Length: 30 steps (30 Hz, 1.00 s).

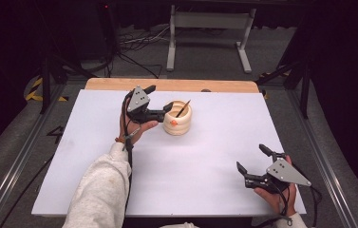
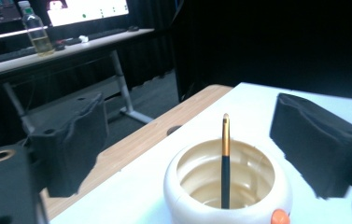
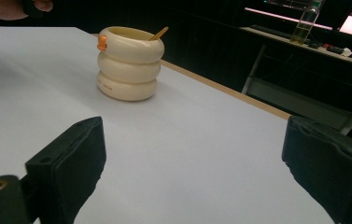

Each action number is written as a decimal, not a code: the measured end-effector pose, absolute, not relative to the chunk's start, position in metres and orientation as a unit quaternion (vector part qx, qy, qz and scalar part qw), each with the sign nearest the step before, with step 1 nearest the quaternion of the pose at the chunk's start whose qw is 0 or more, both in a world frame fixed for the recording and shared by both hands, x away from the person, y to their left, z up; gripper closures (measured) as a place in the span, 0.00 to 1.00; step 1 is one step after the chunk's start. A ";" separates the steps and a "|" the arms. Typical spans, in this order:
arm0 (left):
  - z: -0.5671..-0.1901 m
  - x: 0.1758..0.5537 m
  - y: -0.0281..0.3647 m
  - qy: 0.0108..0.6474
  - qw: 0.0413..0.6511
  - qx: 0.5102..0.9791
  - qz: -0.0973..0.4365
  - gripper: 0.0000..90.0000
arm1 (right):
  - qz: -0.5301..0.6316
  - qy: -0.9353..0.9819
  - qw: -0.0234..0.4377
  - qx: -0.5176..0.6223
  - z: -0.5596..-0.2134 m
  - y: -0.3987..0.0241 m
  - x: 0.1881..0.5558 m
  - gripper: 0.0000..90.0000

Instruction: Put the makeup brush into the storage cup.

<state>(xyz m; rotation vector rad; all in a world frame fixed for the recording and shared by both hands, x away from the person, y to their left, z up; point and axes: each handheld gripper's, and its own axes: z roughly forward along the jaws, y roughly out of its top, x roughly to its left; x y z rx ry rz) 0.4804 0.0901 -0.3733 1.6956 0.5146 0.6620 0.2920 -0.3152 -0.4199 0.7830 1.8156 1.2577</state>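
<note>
Hovering left of the cup [image 1: 177, 118] in the upper middle of the frame, the left gripper [image 1: 160, 102] stood wide, holding nothing. The pencil [image 2: 225, 161] leaned inside, apparently loose, so a straight lift-away would avoid knocking it; the right gripper [image 1: 252, 159] waited wide at lower right.

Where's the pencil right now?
The pencil stands tilted inside the cream holder near the table's far edge in the high view, beside the left gripper, whose open jaws flank it in the left gripper view.

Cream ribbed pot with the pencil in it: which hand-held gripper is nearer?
Left. The left hand-held gripper hangs right beside the cream pot, jaws open at its rim, the pencil between them untouched. The right hand-held gripper sits far off near the table's front corner.
</note>
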 end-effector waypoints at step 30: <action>-0.366 0.440 0.115 0.200 0.577 0.729 0.309 0.03 | 0.489 0.714 0.396 0.306 -0.420 -0.312 0.292 0.08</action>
